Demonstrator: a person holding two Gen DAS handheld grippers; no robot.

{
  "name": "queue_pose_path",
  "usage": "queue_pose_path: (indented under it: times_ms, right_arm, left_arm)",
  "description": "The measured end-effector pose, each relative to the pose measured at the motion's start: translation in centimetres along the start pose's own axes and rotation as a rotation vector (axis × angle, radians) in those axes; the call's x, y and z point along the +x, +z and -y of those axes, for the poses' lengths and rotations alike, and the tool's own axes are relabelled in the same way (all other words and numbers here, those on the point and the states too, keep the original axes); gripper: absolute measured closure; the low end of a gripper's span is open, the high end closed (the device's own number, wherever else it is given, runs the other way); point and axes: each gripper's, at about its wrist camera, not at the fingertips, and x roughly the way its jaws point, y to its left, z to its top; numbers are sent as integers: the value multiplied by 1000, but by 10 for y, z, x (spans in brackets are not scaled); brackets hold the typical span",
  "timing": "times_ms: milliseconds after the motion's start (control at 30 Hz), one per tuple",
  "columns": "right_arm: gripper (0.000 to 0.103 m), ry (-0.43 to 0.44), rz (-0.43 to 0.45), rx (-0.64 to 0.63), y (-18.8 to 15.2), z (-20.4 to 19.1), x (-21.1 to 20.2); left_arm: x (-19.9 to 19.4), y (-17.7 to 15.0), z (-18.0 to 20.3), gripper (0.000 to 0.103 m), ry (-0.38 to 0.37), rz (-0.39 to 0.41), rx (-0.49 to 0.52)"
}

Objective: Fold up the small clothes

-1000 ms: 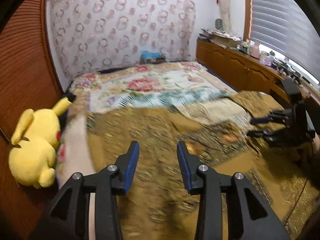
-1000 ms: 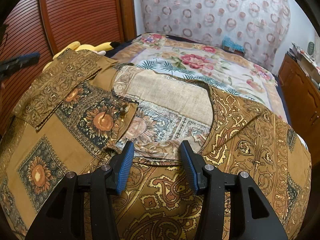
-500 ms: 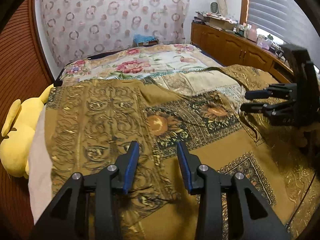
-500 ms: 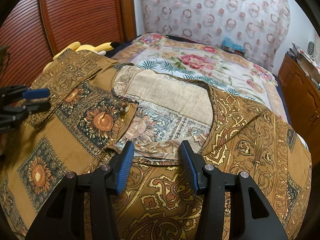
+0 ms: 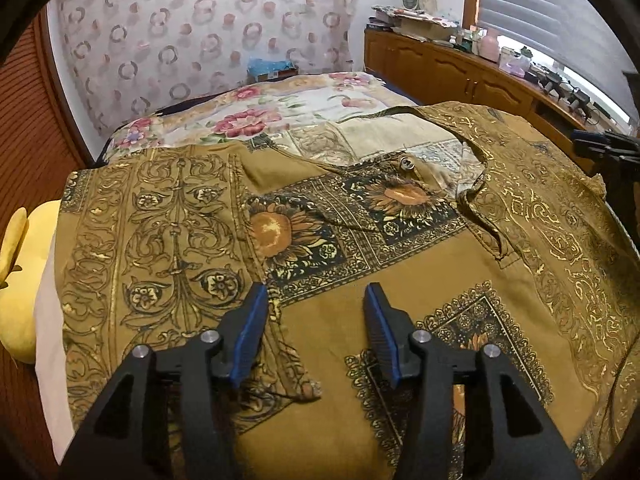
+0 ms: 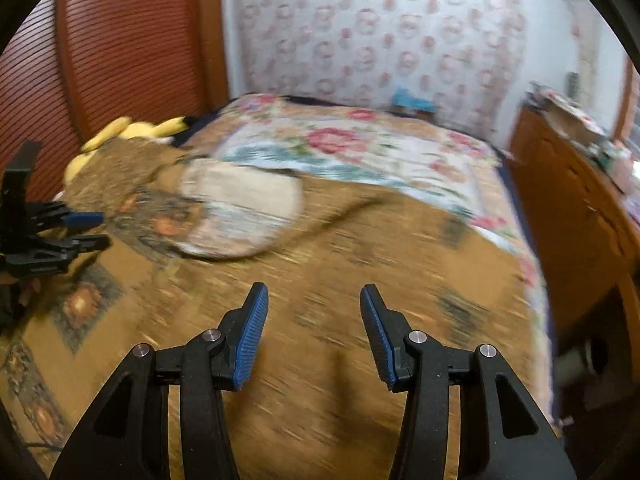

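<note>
On bed (image 5: 304, 96): shirt (image 5: 400, 256) spread flat, front up, ready for folding. Left tool (image 5: 314, 320) released, hovering over sleeve seam, likely choosing grip. Right tool (image 6: 312, 320) released, empty, over shirt's other side; view blurred.

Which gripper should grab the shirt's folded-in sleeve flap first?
Probably left. The left gripper sits open right over the sleeve flap, its view sharp; the right gripper view is motion-blurred.

Sharp left view, motion-blurred right view
</note>
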Motion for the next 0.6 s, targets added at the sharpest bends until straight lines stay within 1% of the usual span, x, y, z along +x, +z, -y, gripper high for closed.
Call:
queue_pose_path:
  times_ms: [33, 100, 200, 267, 300, 333, 400, 600]
  right_arm:
    - [54, -27, 2, 27, -6, 15, -8]
    - [54, -77, -2, 75, -17, 43, -19]
    - [54, -145, -17, 125, -30, 72, -28]
    - [54, -177, -25, 160, -40, 90, -33]
    - [54, -191, -31, 175, -44, 98, -34]
    - [54, -201, -39, 192, -49, 105, -34]
    - [54, -201, -58, 232, -59, 117, -31]
    - [54, -190, -103, 285, -73, 129, -18]
  left_arm:
    - [0, 0, 0, 50, -4, -2, 1]
    - [1, 1, 2, 49, -7, -4, 1]
    - [2, 2, -1, 47, -21, -7, -12]
    - [2, 1, -1, 40, -36, -9, -9]
    - [3, 1, 2, 35, -40, -13, 3]
    - [3, 1, 4, 33, -38, -15, 11]
    - [4, 1, 6, 31, -40, -17, 10]
    - [5, 3, 8, 29, -40, -18, 12]
